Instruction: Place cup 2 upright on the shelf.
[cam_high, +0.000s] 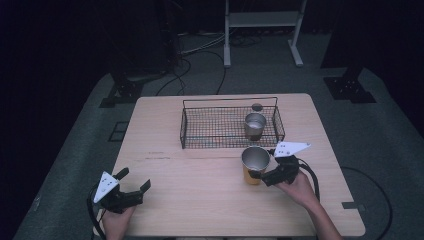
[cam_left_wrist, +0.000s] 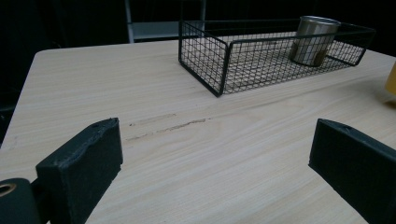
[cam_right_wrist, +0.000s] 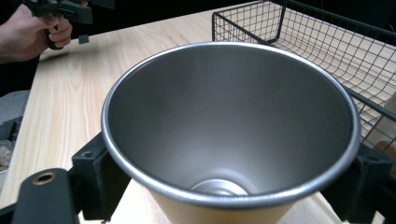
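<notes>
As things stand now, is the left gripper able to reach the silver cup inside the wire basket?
Probably yes: the left gripper is open, holds nothing, and bare table lies ahead; the wire basket is open-topped around the silver cup.

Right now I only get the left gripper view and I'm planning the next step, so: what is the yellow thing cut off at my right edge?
Observer: A gold cup with a steel inside. It is upright on the table, in front of the wire basket and outside it.
Operator: Is the right tool anywhere near it?
Observer: The right tool has one jaw on each side of the cup, below the rim, closed on it.
Operator: Anything inside that cup?
Observer: No. The right gripper view looks straight into it, and it is empty down to the bottom.
</notes>
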